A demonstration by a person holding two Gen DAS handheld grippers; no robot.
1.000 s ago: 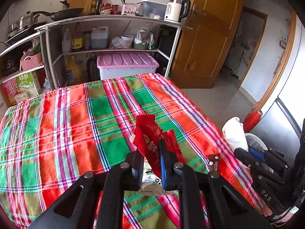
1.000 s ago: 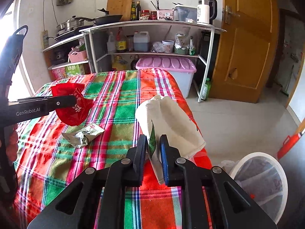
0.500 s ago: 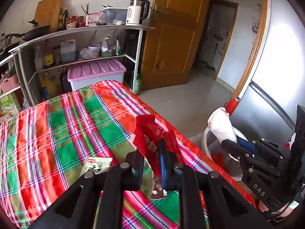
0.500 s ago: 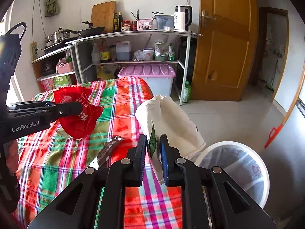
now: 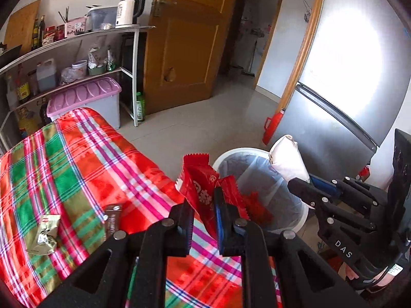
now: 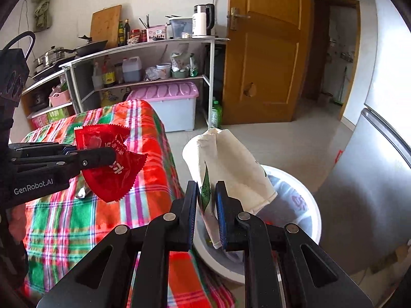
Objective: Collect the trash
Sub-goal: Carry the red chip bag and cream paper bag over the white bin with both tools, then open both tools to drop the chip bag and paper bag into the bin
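Observation:
My left gripper [image 5: 204,202] is shut on a red snack wrapper [image 5: 199,179] at the table's right edge, beside the white trash bin [image 5: 231,155]. It also shows in the right wrist view [image 6: 102,157] with the wrapper [image 6: 113,173]. My right gripper [image 6: 206,192] is shut on a white paper bag [image 6: 231,161] held over the bin [image 6: 312,205]. In the left wrist view the right gripper [image 5: 298,182] holds the bag [image 5: 286,157] above the bin's far rim. A crumpled pale wrapper [image 5: 46,233] and a dark candy wrapper [image 5: 111,220] lie on the plaid tablecloth [image 5: 64,169].
A metal shelf rack [image 6: 143,48] with bottles, pans and a kettle stands behind the table. A pink-lidded storage box [image 6: 169,102] sits under it. A wooden door [image 6: 262,51], a silver fridge [image 5: 341,82] and a red bottle [image 5: 272,125] are to the right.
Both grippers swung right from over the table toward the bin. The bag now hangs over the bin and the red wrapper is at its near rim.

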